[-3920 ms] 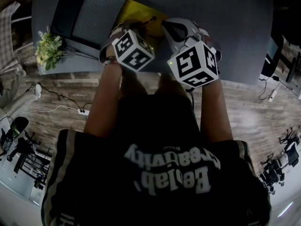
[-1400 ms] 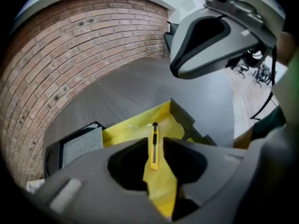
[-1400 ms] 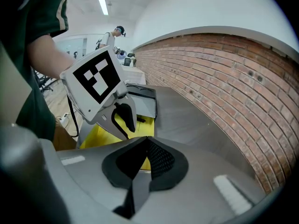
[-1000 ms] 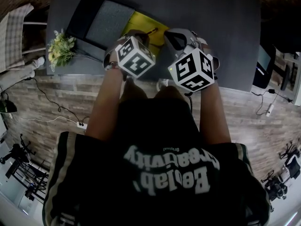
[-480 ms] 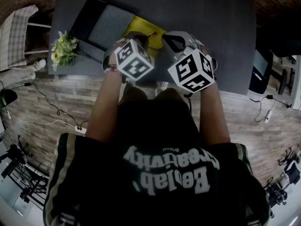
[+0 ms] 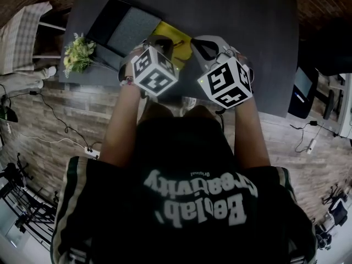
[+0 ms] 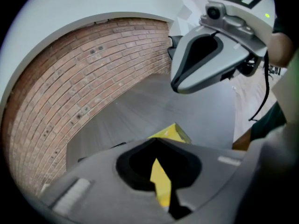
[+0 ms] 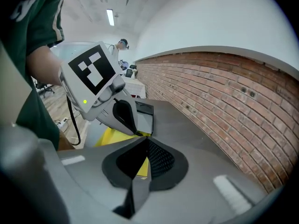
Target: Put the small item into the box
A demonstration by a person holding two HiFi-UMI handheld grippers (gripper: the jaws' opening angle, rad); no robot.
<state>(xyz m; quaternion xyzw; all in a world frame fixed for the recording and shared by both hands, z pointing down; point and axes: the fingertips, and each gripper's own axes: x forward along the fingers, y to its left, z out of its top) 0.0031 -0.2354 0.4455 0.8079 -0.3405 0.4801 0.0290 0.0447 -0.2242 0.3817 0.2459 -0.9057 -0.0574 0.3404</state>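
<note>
- The left gripper (image 7: 156, 140) and the right gripper (image 8: 148, 139) hung side by side over the near edge of the counter (image 6: 247, 15). Both had their fingers pressed together, with nothing seen pinched.
- The open black box (image 6: 124, 29) lay at the upper left of the head view, with a yellow sheet (image 6: 181, 48) just beside it.
- The small item could not be picked out.
- The pick-up looked not yet begun. The next move called for finding the item, then spreading one gripper's fingers and lowering them over it.
</note>
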